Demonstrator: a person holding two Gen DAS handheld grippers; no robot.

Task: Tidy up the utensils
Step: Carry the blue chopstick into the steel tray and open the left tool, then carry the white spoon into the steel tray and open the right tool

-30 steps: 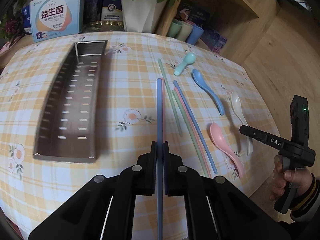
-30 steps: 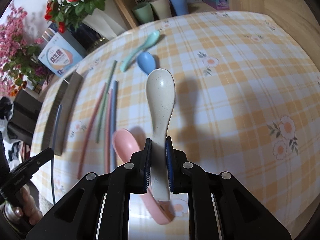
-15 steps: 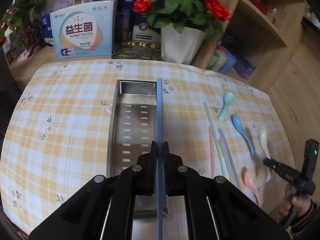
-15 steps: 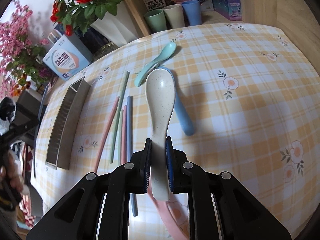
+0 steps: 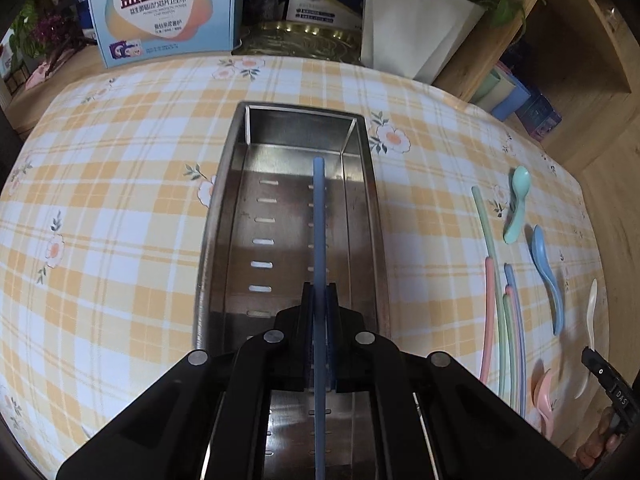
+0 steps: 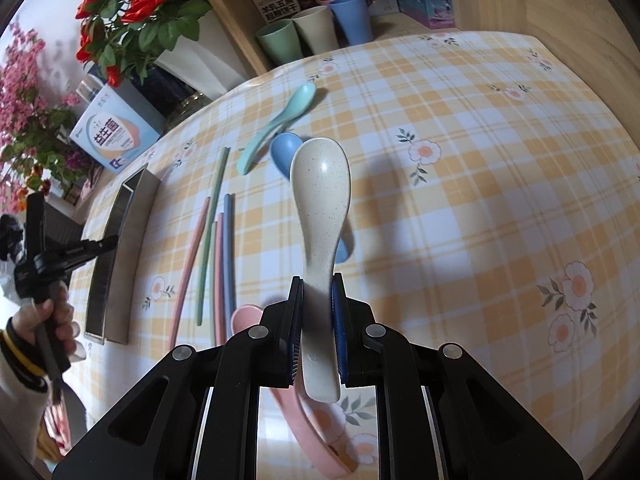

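Left hand-held gripper (image 5: 319, 312) now over tray (image 5: 224, 216)

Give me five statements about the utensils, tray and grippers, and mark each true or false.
1. The left gripper is shut on a blue chopstick. True.
2. The right gripper holds the pink spoon. False: it is shut on the white spoon; the pink one lies on the table.
3. The blue chopstick is over the metal tray. True.
4. The tray already holds several spoons. False: none show inside it.
5. The green spoon lies on the tablecloth. True.
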